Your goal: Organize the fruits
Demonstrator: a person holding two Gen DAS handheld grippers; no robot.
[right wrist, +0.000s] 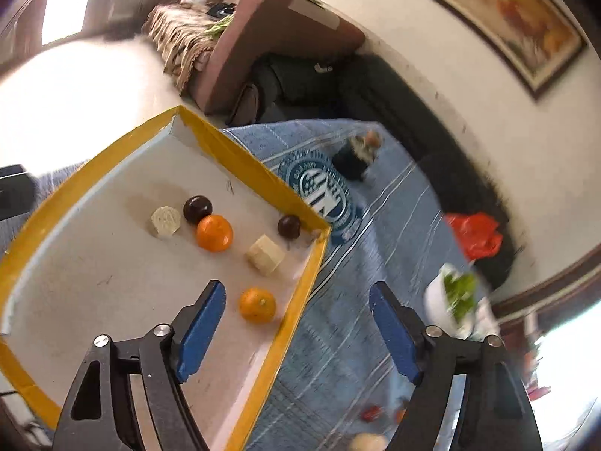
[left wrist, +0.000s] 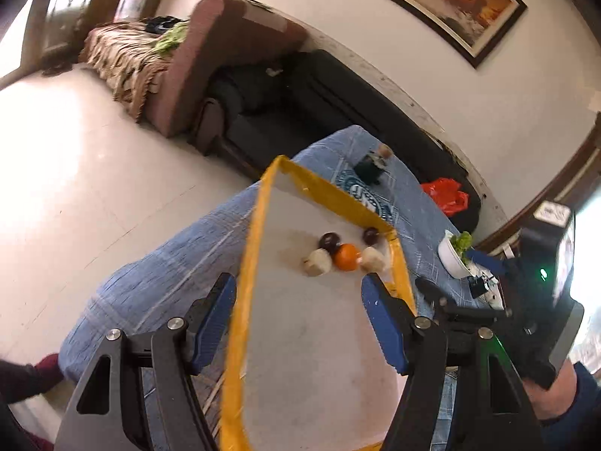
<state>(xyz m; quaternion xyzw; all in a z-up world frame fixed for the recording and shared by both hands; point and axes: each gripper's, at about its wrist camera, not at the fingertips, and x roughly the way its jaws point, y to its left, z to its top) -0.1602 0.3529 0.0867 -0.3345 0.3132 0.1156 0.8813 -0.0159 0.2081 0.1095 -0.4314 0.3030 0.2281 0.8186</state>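
A white tray with a yellow rim (right wrist: pixel 240 158) (left wrist: pixel 246 263) lies on a blue cloth. In it are two oranges (right wrist: pixel 214 233) (right wrist: pixel 257 305), two dark round fruits (right wrist: pixel 197 209) (right wrist: pixel 289 226) and two pale cut pieces (right wrist: pixel 165 221) (right wrist: pixel 266 255). The left wrist view shows one orange (left wrist: pixel 346 257), two dark fruits (left wrist: pixel 329 242) and two pale pieces (left wrist: pixel 317 262). My left gripper (left wrist: pixel 298 312) is open and empty over the tray. My right gripper (right wrist: pixel 296 323) is open and empty, straddling the tray's right rim, with the near orange between its fingers. It also shows in the left wrist view (left wrist: pixel 526 293).
A white bowl of greens (right wrist: pixel 450 300) (left wrist: pixel 456 253), a small dark object (right wrist: pixel 357 158) and a red bag (right wrist: pixel 475 238) sit to the right. Blurred small fruits (right wrist: pixel 372 413) lie on the cloth near the bottom. A sofa (right wrist: pixel 285 30) stands behind.
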